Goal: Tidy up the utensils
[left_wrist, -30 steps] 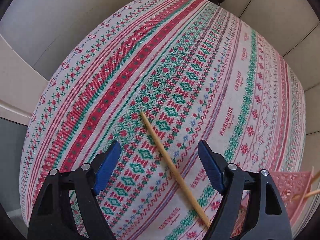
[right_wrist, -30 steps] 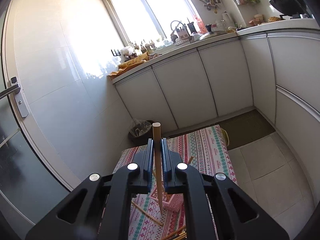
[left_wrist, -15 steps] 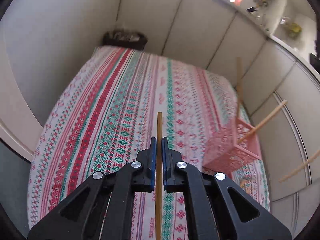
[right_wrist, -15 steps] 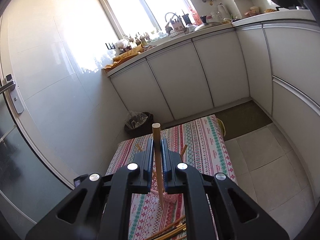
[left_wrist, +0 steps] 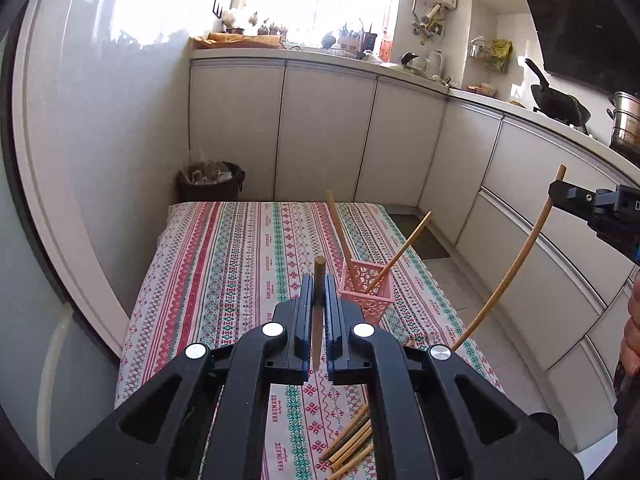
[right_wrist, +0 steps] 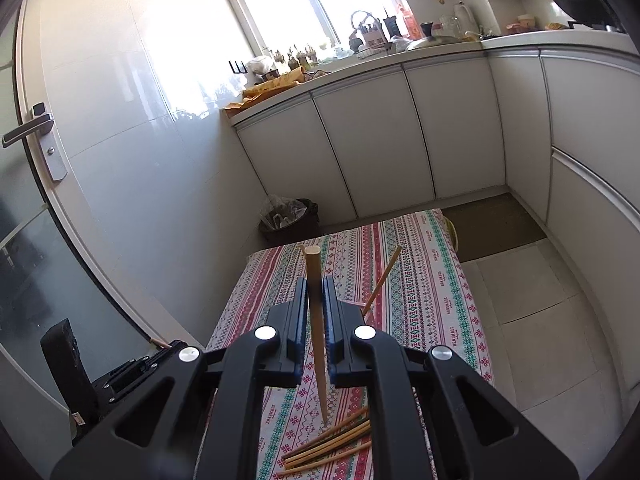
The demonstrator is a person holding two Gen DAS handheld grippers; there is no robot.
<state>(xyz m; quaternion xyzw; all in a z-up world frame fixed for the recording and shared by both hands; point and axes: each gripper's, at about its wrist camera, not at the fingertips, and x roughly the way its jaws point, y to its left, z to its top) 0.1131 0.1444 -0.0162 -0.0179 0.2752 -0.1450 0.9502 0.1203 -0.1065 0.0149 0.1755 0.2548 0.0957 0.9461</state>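
Two grippers, each clenched on one chopstick. Left gripper [left_wrist: 319, 300] holds a stick [left_wrist: 317, 312] upright, raised above the table. Right gripper [right_wrist: 317, 304] grasps its chopstick [right_wrist: 317, 332] near the thick end, tip pointing down toward the loose pile.

Pink holder [left_wrist: 366, 292] stands on the patterned tablecloth [left_wrist: 224, 264], approx. 1 o'clock from the left gripper, just beyond it. Two chopsticks in it: one [left_wrist: 340, 232] leaning to 11 o'clock, one [left_wrist: 400, 256] to 1 o'clock.

Loose pile [right_wrist: 328, 446] on the cloth at 6 o'clock, partly hidden by gripper bodies; approx. five sticks, exact count unclear.

Surroundings: bin [left_wrist: 210, 186] at 11 o'clock behind the table, white cabinets [left_wrist: 328, 132] along the far wall, wok [left_wrist: 560, 100] at 2 o'clock.
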